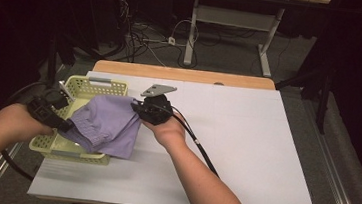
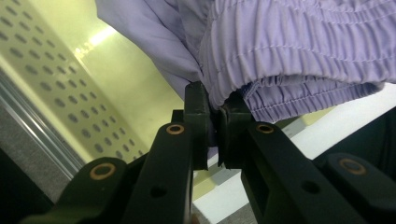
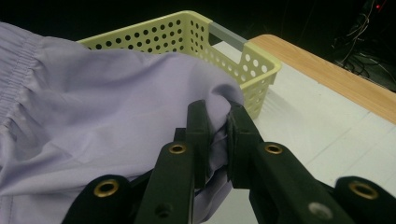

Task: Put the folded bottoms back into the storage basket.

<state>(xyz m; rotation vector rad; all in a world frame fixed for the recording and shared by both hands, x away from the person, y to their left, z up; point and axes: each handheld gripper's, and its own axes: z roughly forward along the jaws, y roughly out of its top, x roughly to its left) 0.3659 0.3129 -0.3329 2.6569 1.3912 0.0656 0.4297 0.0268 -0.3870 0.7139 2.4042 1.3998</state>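
A white table (image 1: 244, 153) with a wooden far edge stands in a dark room; cables (image 1: 145, 38) lie on the grey floor behind. At its left stands a yellow perforated basket (image 1: 86, 87). The lilac garment (image 1: 109, 124) hangs over the basket, stretched between both grippers. The left gripper (image 2: 214, 122) clamps its elastic band, and the right gripper (image 3: 217, 135) is clenched on a fold.

The high view looks down on the worktop (image 1: 244, 153); both claw cameras sit close, sharing the lilac garment (image 1: 109, 122) and, seemingly, the basket (image 1: 101, 84).

lilac garment (image 1: 109, 122), perforated pale-yellow basket (image 1: 77, 86), white table (image 1: 246, 138)
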